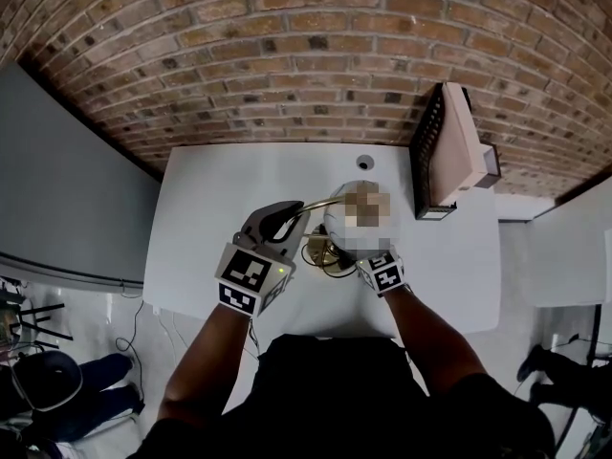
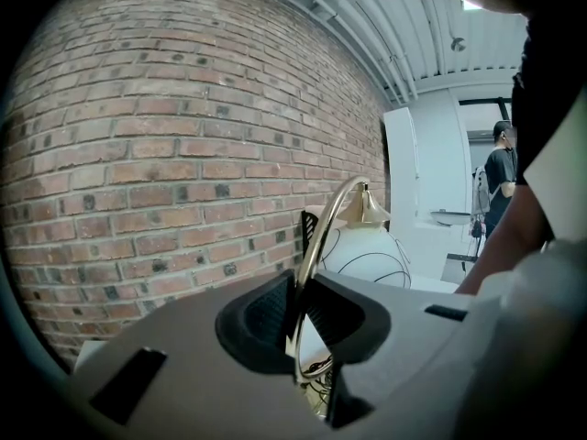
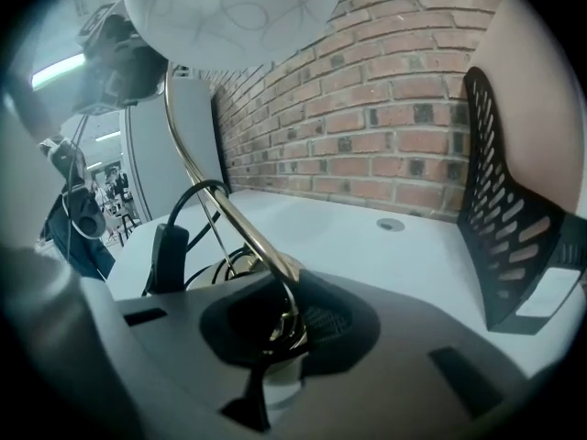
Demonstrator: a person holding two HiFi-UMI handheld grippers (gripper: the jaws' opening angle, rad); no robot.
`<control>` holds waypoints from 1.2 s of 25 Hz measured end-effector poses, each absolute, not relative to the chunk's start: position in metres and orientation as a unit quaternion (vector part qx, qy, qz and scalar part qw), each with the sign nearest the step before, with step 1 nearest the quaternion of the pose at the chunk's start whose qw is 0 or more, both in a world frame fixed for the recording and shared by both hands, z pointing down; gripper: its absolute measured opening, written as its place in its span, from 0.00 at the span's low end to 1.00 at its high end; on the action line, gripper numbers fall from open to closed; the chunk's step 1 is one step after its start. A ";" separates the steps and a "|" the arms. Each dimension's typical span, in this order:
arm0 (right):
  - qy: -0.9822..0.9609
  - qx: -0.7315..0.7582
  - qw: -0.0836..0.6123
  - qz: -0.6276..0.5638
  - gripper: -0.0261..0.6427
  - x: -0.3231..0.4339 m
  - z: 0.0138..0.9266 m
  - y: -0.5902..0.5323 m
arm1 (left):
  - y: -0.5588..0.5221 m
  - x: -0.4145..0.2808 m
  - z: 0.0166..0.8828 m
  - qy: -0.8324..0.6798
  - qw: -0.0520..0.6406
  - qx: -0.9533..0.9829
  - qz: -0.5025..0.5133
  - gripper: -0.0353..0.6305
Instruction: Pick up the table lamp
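Gripping the table lamp (image 3: pixel 234 3) on the white table (image 1: pixel 210 199), you have your left gripper (image 2: pixel 301 314) pinching its arched brass stem (image 2: pixel 323 223) (high up), and your right gripper (image 3: pixel 280 324) clamped lower on that stem.

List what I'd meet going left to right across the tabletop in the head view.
left tool → table lamp, whose brass arm that tool grips → black mesh file holder
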State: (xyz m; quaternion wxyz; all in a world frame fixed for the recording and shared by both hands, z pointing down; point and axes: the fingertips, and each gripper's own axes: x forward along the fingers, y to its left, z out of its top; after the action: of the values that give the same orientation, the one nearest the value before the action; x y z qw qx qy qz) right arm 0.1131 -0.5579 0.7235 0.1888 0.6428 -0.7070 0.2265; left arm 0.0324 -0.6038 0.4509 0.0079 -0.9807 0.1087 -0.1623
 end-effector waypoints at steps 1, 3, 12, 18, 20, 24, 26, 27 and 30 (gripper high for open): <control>-0.706 0.644 0.186 0.226 0.11 0.113 0.724 -0.558 | -0.604 0.032 0.451 0.108 0.006 -0.981 -0.162 0.10; -0.707 0.645 0.186 0.224 0.11 0.112 0.724 -0.558 | -0.604 0.032 0.451 0.108 0.003 -0.981 -0.162 0.10; -0.697 0.647 0.167 0.258 0.09 0.116 0.722 -0.559 | -0.603 0.032 0.451 0.106 0.015 -0.979 -0.171 0.10; -0.694 0.650 0.171 0.260 0.09 0.116 0.714 -0.549 | -0.602 0.028 0.447 0.104 0.017 -0.980 -0.171 0.08; -0.694 0.652 0.169 0.256 0.09 0.115 0.705 -0.545 | -0.603 0.025 0.442 0.101 0.010 -0.980 -0.172 0.08; -0.699 0.653 0.162 0.242 0.09 0.111 0.681 -0.537 | -0.605 0.022 0.420 0.103 0.013 -0.984 -0.148 0.08; -0.703 0.653 0.160 0.234 0.09 0.108 0.667 -0.533 | -0.603 0.020 0.407 0.102 0.018 -0.984 -0.142 0.08; -0.704 0.653 0.160 0.230 0.09 0.107 0.660 -0.530 | -0.601 0.019 0.400 0.100 0.021 -0.985 -0.137 0.08; -0.703 0.657 0.157 0.223 0.09 0.104 0.641 -0.518 | -0.591 0.017 0.380 0.090 0.029 -0.988 -0.118 0.08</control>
State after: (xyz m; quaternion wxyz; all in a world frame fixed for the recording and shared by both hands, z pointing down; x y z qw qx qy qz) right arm 0.1043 -0.5179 0.6410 0.1573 0.6565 -0.7032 0.2230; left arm 0.0171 -0.5914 0.3800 0.0293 -0.9885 0.0903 -0.1178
